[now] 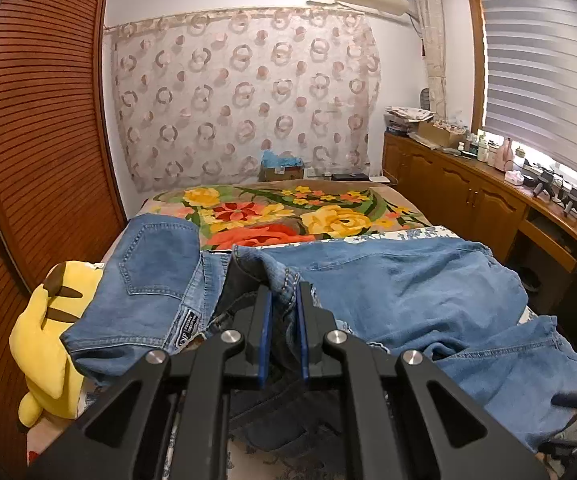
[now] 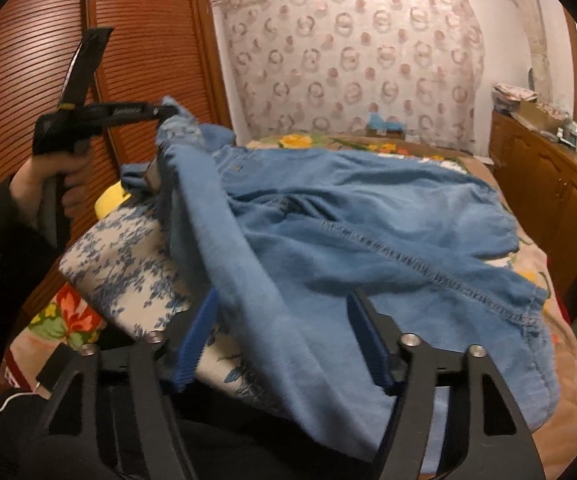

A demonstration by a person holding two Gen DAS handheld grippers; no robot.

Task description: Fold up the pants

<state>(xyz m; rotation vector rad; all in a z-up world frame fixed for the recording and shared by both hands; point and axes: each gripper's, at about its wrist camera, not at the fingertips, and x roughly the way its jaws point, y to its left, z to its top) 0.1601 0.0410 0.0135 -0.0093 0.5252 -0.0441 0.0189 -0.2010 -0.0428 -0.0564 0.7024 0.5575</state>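
Blue jeans [image 1: 400,292] lie crumpled across the bed, waist end at the left, legs to the right. My left gripper [image 1: 284,300] is shut on a fold of the jeans' waistband and lifts it. In the right wrist view the left gripper [image 2: 164,114] holds that end raised at the upper left. The jeans [image 2: 328,232] drape from there down towards me. My right gripper [image 2: 284,304] is open, its blue pads [image 2: 196,340] either side of a leg of the jeans, which passes between them.
A yellow plush toy [image 1: 48,344] sits at the bed's left edge by the slatted wooden wardrobe [image 1: 40,128]. A floral blanket [image 1: 288,212] covers the far bed; a blue-patterned cloth [image 2: 128,264] lies under the jeans. A cluttered wooden cabinet [image 1: 468,184] runs along the right.
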